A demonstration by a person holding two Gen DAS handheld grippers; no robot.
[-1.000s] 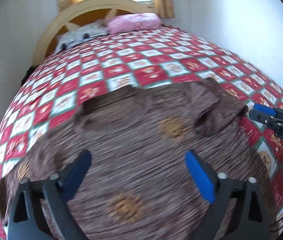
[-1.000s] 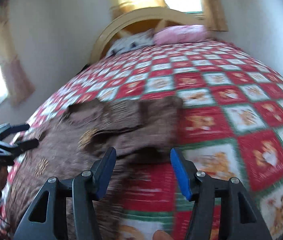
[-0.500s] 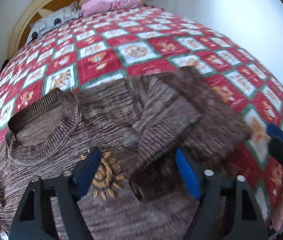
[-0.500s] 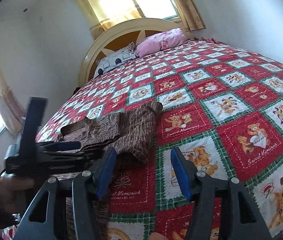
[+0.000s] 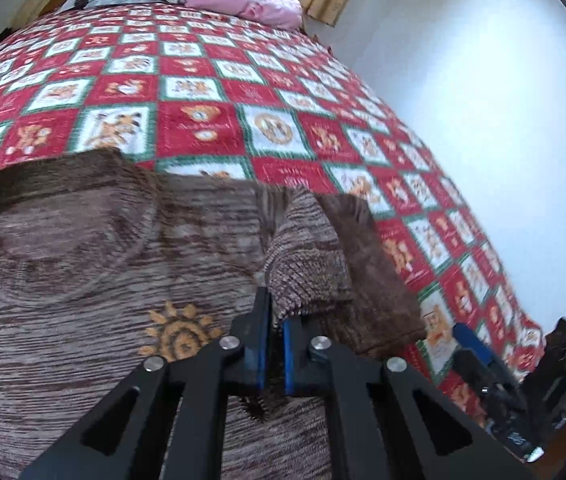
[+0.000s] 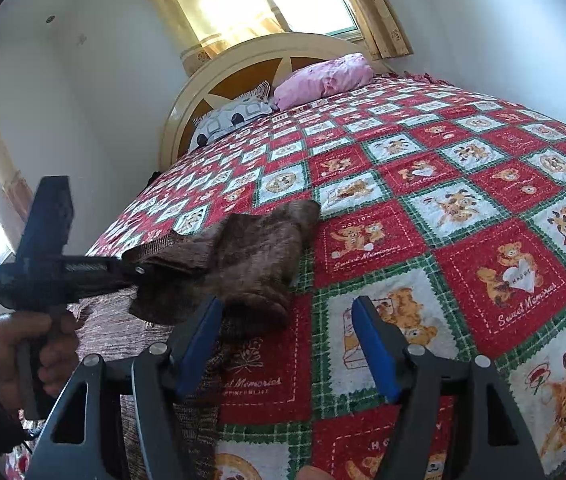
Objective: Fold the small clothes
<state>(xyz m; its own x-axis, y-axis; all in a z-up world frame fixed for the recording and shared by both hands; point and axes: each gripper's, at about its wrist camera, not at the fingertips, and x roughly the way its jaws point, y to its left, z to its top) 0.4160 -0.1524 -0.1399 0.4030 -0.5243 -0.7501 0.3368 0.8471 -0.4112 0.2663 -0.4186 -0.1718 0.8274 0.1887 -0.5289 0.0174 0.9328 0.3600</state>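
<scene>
A brown knitted sweater with orange sun motifs lies flat on the bed, neck hole at the left and one sleeve folded in over the chest. My left gripper is shut on the edge of that folded sleeve, with knit pinched between its blue pads. The right wrist view shows the same grip: the left gripper reaches in from the left, held by a hand, its tips in the bunched sweater. My right gripper hovers just right of the sweater, its jaws opening, with only quilt between them.
A red, white and green teddy-bear quilt covers the bed. A pink pillow and a grey patterned pillow lie by the round headboard. A white wall runs along the bed's right side.
My left gripper moved right across the sweater to the folded sleeve and closed from wide open onto its edge. The right gripper stayed in place and its jaws widened a little.
</scene>
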